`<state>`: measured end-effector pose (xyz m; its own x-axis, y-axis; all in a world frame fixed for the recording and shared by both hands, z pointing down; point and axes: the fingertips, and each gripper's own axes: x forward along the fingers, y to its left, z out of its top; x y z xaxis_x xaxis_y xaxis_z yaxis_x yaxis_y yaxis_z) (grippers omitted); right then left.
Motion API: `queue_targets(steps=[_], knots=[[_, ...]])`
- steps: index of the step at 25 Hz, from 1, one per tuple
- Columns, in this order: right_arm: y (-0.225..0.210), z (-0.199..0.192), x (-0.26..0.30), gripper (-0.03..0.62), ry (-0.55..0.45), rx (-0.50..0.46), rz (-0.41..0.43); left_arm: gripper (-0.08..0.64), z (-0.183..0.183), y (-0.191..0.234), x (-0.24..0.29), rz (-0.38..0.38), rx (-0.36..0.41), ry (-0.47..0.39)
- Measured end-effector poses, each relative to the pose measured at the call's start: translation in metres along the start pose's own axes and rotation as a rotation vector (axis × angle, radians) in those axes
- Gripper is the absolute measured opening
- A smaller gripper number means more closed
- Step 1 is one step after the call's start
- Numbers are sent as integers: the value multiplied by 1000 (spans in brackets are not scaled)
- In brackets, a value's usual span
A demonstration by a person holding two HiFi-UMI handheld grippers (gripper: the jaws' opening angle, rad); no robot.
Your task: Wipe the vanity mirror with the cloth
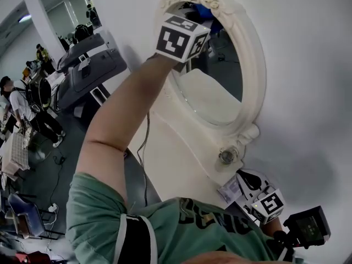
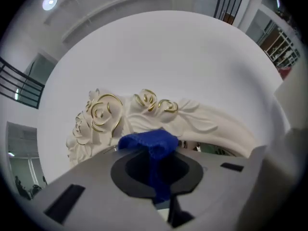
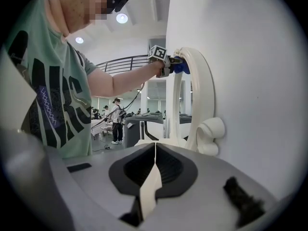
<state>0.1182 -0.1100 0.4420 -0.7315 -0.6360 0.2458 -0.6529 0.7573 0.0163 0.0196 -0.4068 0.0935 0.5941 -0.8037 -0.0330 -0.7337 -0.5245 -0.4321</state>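
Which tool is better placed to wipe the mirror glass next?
Left. The left tool is shut on the blue cloth at the top of the mirror, by the rose ornament. The right tool is shut, empty, low by the base.

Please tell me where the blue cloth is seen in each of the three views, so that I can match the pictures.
Head view: the blue cloth is at top centre, by the mirror's upper edge.
Left gripper view: centre, clamped in the left gripper.
Right gripper view: small, above centre, at the top of the mirror.
Shared landmark: the cream mirror frame.
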Motion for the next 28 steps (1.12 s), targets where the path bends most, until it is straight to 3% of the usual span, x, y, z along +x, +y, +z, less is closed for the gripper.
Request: queue_targets(steps=[5,10,15,19,23,28], knots=[[-7,-6,6,14,-7,4,9,31,-8,2,11,24,8,-1],[-8,-26,17,12,-3,19,31,28,-34,-23,16,30,149,9],[3,-24,14,14,28,37,38,26,-71,-54,6,10,175,17],[7,-21,14,14,55,42,43,26,-125,-86,-2,-9,215,58],[6,-32,13,14,101,66,41,26,-213,-140,-7,-53,249,142],[7,-44,14,14,136,93,45,26,-285,-186,-14,-98,214,208]])
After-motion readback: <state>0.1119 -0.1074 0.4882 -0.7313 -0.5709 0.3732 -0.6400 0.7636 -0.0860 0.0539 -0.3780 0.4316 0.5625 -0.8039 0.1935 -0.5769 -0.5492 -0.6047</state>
